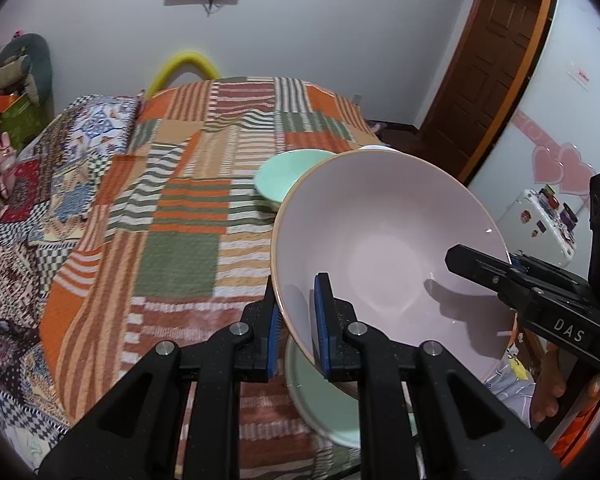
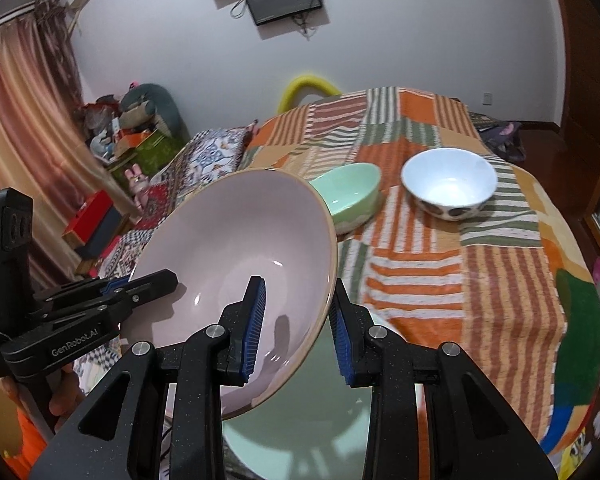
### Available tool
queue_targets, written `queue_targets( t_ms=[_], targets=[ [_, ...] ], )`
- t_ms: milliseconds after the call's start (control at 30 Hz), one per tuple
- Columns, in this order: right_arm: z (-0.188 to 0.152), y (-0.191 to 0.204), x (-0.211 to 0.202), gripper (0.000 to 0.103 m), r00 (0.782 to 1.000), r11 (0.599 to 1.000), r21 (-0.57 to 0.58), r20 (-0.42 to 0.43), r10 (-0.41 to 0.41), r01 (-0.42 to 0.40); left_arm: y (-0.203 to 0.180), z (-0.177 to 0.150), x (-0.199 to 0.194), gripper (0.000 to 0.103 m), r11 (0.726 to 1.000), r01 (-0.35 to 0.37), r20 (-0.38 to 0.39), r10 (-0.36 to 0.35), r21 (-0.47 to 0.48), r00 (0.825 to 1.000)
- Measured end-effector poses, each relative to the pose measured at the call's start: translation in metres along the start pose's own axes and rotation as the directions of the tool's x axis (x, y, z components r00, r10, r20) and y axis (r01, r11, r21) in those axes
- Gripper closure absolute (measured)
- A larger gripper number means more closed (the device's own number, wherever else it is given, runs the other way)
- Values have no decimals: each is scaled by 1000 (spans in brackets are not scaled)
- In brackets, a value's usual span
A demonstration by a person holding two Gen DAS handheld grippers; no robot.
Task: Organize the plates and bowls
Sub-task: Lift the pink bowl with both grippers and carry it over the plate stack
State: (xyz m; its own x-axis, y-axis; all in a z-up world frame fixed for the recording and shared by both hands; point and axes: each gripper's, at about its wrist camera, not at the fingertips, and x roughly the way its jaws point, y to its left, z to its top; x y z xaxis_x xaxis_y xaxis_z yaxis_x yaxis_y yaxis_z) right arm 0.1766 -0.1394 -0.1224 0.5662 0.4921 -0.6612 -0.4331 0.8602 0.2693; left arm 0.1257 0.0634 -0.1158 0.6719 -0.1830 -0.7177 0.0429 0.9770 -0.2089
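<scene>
A large pale pink bowl is held tilted in the air above a pale green plate on the patchwork quilt. My left gripper is shut on the bowl's left rim. My right gripper straddles the opposite rim, one finger inside the bowl and one outside, with gaps showing; it appears in the left wrist view. A small green bowl and a white bowl sit farther back on the quilt.
The quilt-covered round surface drops off at the right and far edges. A bed with patterned cloth lies to the left. A wooden door and white cabinet stand at the right.
</scene>
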Motion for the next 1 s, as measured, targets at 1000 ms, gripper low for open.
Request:
queue_targets(
  t_ms=[1000],
  targets=[
    [-29, 82, 78, 74, 974, 990, -116, -218, 57, -84, 100, -71, 2, 88, 973, -147, -92, 133, -175, 987]
  ],
)
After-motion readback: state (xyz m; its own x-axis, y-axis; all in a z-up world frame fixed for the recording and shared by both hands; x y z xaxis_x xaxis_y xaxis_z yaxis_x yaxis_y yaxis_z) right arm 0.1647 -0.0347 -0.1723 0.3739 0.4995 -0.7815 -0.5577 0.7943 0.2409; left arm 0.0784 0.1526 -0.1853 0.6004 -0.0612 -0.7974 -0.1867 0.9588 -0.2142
